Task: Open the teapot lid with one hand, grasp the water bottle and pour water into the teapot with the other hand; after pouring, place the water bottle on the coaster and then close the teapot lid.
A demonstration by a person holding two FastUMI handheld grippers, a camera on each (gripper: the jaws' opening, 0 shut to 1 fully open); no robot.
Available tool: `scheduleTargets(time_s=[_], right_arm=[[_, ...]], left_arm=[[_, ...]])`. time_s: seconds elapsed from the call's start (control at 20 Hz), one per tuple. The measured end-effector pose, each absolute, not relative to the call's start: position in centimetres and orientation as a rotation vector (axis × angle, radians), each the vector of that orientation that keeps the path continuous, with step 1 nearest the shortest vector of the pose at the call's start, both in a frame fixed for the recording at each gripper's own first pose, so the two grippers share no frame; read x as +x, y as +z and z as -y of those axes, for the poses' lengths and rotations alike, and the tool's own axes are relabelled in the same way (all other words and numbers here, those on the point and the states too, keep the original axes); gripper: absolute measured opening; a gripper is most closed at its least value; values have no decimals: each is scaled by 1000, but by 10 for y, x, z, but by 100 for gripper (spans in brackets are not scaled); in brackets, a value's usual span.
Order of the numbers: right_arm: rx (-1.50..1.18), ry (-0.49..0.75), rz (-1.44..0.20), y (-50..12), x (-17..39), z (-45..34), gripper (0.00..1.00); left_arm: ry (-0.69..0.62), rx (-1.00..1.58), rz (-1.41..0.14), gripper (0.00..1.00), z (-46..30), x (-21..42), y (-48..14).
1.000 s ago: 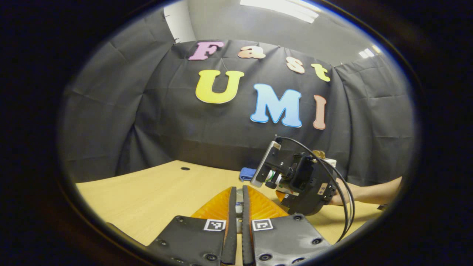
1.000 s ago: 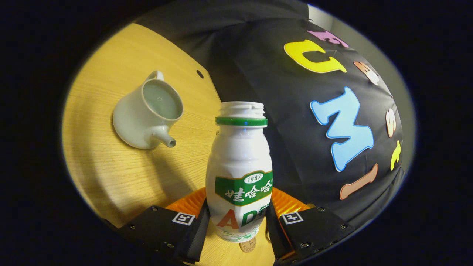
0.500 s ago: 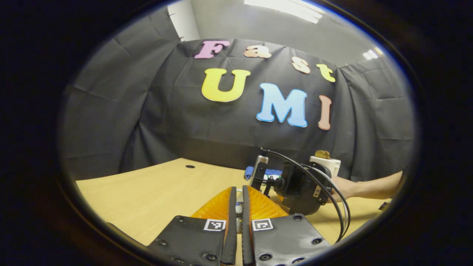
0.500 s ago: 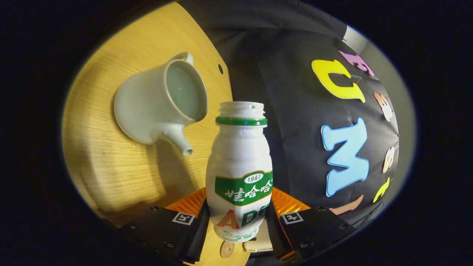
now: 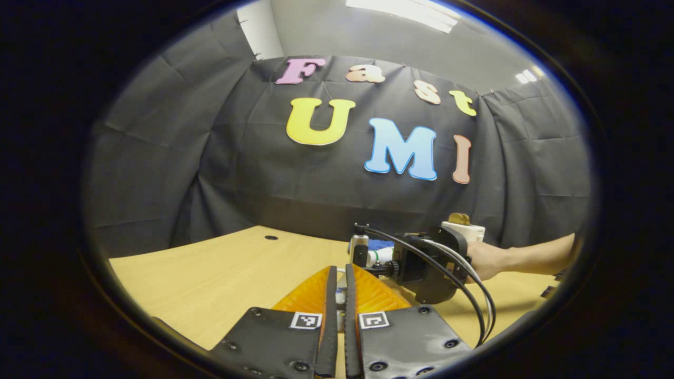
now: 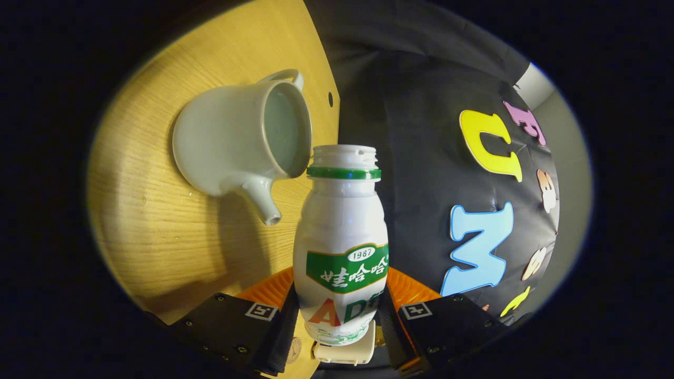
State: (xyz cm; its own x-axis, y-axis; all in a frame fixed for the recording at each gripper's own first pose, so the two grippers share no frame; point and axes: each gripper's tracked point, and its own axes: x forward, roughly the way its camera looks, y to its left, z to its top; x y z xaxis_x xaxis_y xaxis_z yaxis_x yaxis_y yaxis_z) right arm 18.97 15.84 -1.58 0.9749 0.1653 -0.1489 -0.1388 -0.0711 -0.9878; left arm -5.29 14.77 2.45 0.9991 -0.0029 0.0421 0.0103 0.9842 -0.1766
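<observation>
The white bottle (image 6: 342, 237) with a green label and no cap sits between the fingers of my right gripper (image 6: 339, 297), which is shut on its lower body. The bottle lies tipped sideways, its mouth right beside the rim of the pale teapot (image 6: 231, 142). The teapot stands lidless on the wooden table (image 6: 152, 231), spout (image 6: 263, 202) towards me. In the left gripper view, my left gripper (image 5: 340, 273) is shut on a small pale piece, the teapot lid (image 5: 341, 295), held above the table. Beyond it, a hand (image 5: 484, 260) holds the right gripper (image 5: 421, 263) level with the bottle (image 5: 376, 256).
A blue item (image 5: 380, 243) lies on the table behind the right gripper. A white box (image 5: 463, 230) with a brown thing on top stands at the back right. The tabletop has a small round hole (image 5: 271, 238) near the black cloth wall.
The right gripper has come down and turned level, tipping the bottle further. The teapot now looms larger, with the bottle's mouth at its rim. The left gripper has stayed put.
</observation>
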Motion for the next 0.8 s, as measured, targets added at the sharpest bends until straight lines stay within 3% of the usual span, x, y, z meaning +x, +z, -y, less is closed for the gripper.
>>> scheduleTargets(time_s=[0.5, 0.55, 0.6, 0.75, 0.8], right_arm=[[-1714, 232, 59, -5, 191, -160, 70], [-1726, 229, 68, -3, 192, -161, 70], [-1736, 227, 76, -1, 192, -161, 70], [-1765, 222, 93, 4, 195, -161, 70], [-1770, 220, 96, 4, 195, -160, 70]], left_arm=[[-14, -169, 38, 16, -146, -53, 25], [-12, -166, 39, 12, -147, -53, 25], [-10, -164, 39, 16, -147, -53, 26], [-7, -162, 35, 16, -149, -53, 25], [-6, -162, 34, 12, -148, -52, 23]])
